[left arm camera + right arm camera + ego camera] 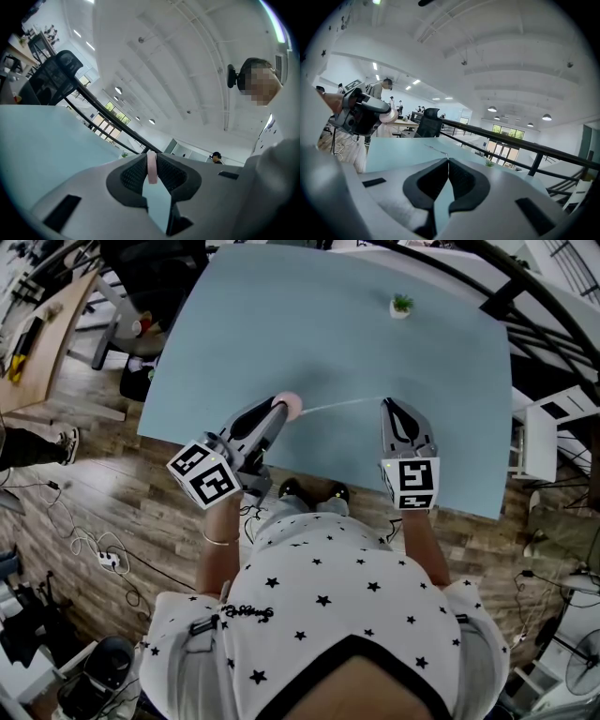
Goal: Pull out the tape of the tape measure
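A small round pink tape measure (289,406) is pinched edge-on between the pads of my left gripper (279,409) above the near part of the light blue table (309,324). In the left gripper view its pink case (152,168) sits upright between the jaws of the left gripper (152,161). A thin white tape (337,405) runs from it, stretched to the right, to the tips of my right gripper (387,403), which is shut on the tape's end. In the right gripper view the tape (436,151) leads away left from the closed right gripper (448,161) toward the left gripper (361,115).
A tiny potted plant (401,306) stands at the table's far right. A black office chair (141,277) is beyond the far left corner and a white chair (544,437) off the right edge. The table's near edge (309,479) lies just below both grippers.
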A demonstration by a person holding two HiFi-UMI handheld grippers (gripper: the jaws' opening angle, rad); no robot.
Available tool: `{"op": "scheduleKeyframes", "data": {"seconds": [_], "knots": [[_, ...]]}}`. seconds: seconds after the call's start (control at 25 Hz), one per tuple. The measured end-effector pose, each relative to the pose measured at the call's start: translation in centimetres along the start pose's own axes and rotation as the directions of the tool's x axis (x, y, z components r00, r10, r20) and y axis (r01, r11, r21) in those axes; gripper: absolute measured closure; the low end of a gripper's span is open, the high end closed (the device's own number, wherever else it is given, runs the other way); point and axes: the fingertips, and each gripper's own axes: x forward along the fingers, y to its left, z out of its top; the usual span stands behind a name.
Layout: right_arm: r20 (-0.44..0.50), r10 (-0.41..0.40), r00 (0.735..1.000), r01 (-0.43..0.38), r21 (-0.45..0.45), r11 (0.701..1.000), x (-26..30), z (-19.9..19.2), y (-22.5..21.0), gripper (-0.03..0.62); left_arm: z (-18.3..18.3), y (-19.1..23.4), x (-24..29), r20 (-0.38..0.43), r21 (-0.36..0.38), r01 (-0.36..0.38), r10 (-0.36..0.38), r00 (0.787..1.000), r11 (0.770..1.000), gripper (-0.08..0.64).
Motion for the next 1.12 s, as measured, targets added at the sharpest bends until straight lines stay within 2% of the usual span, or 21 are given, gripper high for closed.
{"op": "scheduleKeyframes", "data": {"seconds": [0.48,1.12], "knots": [[-0.003,-0.068,0.998,0.068,0.02,0.997,-0.9,-0.4,-2.3,0.592,0.6,0.8,-0.9,0.021,0.013,-0.036,0.036,0.999,0.999,0.476],[0.04,-0.043,0.998,0.041,0.053,0.998,-1.0,0.6,-1.4,0.592,1.3,1.8,-1.6,0.031,0.058,-0.091,0.09,0.995,0.994,0.474]]}}
